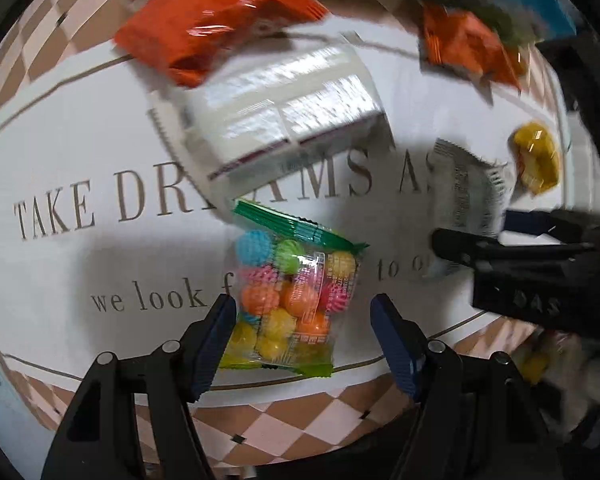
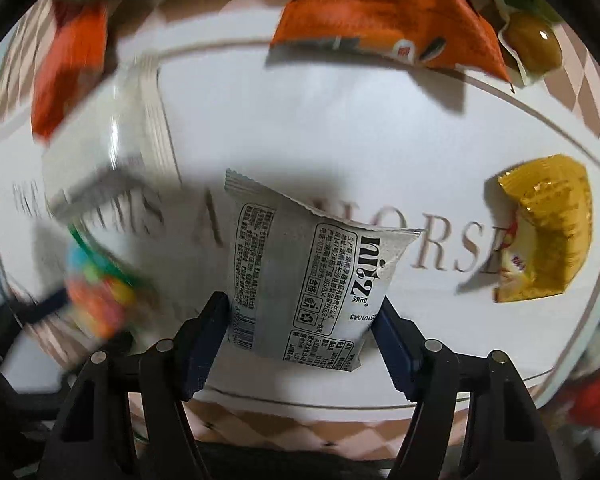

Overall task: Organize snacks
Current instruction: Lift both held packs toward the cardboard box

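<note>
A clear bag of coloured candy balls with a green top lies on the white mat between the fingers of my left gripper. The jaws stand open; the left finger touches the bag, the right one is apart from it. My right gripper holds a white printed snack packet between its two fingers, which press on both of the packet's sides. In the left wrist view the right gripper and that packet show at the right. The candy bag shows blurred in the right wrist view.
A white mat with printed words and a checkered border covers the table. On it lie a white box-like pack, an orange bag, a second orange bag, a yellow packet and a brown jelly cup.
</note>
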The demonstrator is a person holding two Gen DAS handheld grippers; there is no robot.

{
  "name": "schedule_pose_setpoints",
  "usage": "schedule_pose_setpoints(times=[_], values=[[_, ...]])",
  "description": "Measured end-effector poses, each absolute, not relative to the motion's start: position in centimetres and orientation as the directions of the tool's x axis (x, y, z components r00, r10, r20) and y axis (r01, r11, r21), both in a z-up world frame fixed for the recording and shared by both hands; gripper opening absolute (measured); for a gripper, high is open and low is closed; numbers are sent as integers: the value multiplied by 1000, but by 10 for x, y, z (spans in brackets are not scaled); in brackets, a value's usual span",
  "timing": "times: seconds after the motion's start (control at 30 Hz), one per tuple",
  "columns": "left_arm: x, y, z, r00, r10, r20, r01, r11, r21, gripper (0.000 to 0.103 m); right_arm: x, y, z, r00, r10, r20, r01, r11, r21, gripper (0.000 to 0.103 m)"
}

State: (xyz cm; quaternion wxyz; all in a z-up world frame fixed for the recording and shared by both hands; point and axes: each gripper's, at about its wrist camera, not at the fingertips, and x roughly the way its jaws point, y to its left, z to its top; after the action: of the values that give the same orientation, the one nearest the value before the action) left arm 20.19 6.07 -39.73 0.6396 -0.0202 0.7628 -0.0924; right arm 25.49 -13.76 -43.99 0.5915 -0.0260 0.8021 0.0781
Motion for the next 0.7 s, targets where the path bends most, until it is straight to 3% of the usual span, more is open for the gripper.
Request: schedule_pose_setpoints(times=[0.13, 0.27, 0.4, 0.7], values=[[205, 55, -402, -179, -108, -978, 91, 988, -125, 68, 246, -149, -438, -307, 65, -949, -152, 982, 116, 74], [209, 64, -402, -164, -112, -980, -6, 994, -113, 57, 238, -187, -437, -305, 155, -940, -22, 985, 170, 75], [208, 84, -406, -173, -128, -976, -111, 988, -110, 57, 240, -200, -435, -281, 181, -942, 89, 983, 162, 76], [214, 72, -406, -168, 5, -986, -56, 998, 14, 57, 257, -173, -434, -265, 121, -957, 70, 992, 106, 81]])
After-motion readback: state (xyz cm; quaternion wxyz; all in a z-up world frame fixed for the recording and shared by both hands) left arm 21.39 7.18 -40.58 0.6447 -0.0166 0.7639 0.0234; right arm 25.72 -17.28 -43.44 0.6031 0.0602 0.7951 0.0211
